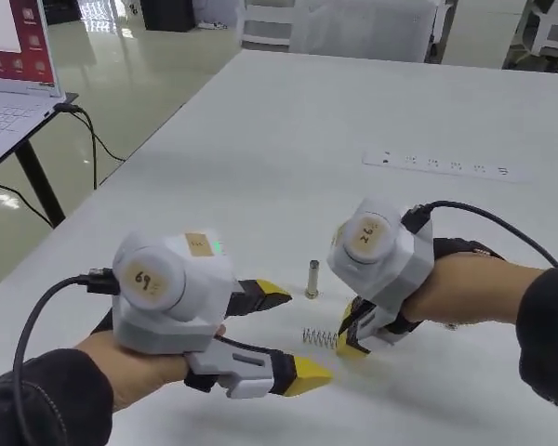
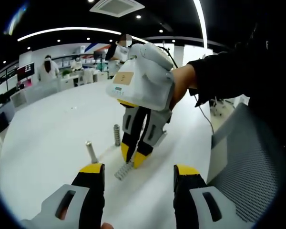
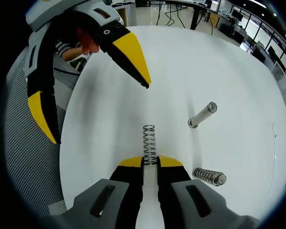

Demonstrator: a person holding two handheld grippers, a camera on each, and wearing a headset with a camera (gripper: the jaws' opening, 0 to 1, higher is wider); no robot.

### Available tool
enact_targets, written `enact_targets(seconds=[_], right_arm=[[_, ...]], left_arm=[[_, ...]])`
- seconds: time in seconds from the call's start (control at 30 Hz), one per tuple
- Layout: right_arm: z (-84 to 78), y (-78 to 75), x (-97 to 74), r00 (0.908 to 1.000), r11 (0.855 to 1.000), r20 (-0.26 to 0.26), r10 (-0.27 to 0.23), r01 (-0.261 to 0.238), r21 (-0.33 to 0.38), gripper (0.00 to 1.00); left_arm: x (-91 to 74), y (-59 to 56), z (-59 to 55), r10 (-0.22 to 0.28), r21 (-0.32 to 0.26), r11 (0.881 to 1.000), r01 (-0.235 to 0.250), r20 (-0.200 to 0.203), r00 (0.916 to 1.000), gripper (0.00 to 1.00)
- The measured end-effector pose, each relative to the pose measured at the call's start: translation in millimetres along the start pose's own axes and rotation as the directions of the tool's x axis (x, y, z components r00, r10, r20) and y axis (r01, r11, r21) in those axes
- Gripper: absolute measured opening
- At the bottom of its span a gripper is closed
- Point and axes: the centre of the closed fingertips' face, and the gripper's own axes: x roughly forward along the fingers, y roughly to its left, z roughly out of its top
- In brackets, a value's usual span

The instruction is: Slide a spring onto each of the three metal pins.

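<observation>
A spring (image 3: 149, 140) is pinched by right tool (image 3: 150, 161), lower centre of frame; bare pin (image 3: 202, 115) is seen right of it. Left tool (image 2: 139, 168) is spread.

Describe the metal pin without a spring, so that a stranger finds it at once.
On the white table, find the right gripper, whose yellow fingers pinch a loose spring. The bare pin stands upright just beyond it. Its neighbour pin is already wrapped in coils; this one is smooth.
</observation>
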Motion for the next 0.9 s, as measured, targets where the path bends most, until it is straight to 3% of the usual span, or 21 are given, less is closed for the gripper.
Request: enact_targets(seconds=[0.4, 0.9], right_arm=[[-5.0, 8.9, -19.4, 0.9998, 1.000, 0.016, -0.015, 0.015, -0.006, 0.07], [14.2, 26.1, -45.7, 0.9982, 0.998, 0.058, -0.017, 0.021, -0.058, 0.07]], left_arm=[[1.6, -3.3, -0.8, -0.013, 0.007, 1.000, 0.013, -0.007, 0.9999, 0.53], [1.8, -6.0, 1.1, -0.016, 0.021, 1.000, 0.016, -0.001, 0.9999, 0.49]])
